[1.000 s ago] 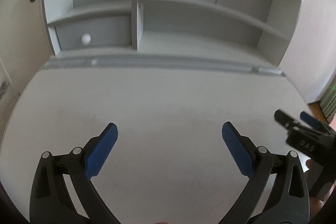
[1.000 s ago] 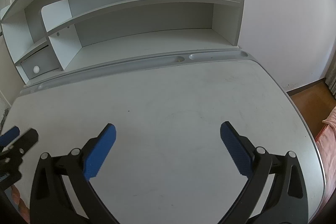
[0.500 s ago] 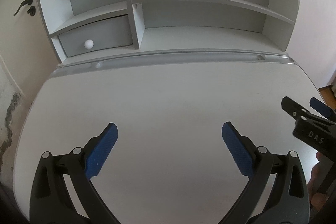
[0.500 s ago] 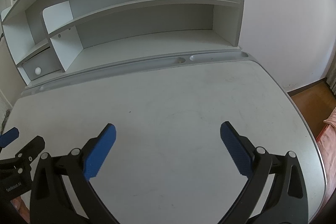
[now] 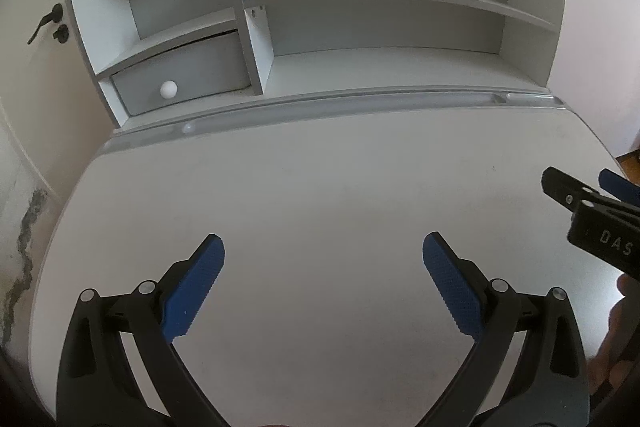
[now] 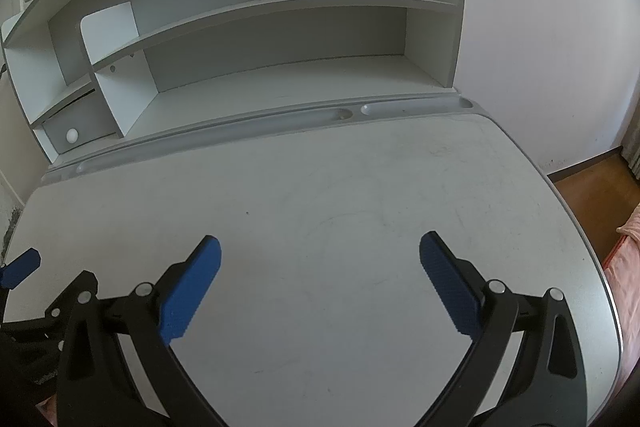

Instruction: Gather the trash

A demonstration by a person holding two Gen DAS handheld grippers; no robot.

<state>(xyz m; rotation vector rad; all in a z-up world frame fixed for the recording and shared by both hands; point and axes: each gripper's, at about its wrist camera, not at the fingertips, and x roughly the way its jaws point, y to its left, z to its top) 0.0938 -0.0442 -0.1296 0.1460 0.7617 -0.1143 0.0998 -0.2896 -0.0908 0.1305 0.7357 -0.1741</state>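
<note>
No piece of trash shows in either view. My left gripper (image 5: 323, 267) hangs open over the near half of the white desk (image 5: 320, 187), nothing between its blue pads. My right gripper (image 6: 320, 267) is open too, above the same desk (image 6: 340, 195), with an empty gap between its pads. In the left wrist view the right gripper (image 5: 592, 199) juts in at the right edge, with a hand (image 5: 620, 327) below it. In the right wrist view a blue fingertip of the left gripper (image 6: 20, 267) shows at the left edge.
A white hutch (image 5: 360, 27) with bare shelves stands at the desk's back, with a small drawer (image 5: 180, 75) and round knob at its lower left. A grey pen groove (image 6: 280, 123) runs along the desk's back edge. Wooden floor (image 6: 592, 187) lies beyond the right edge.
The left wrist view has swung and risen, so the hutch sits more centred and upright. The right gripper appears a little higher at that view's edge. Both grippers stay open.
</note>
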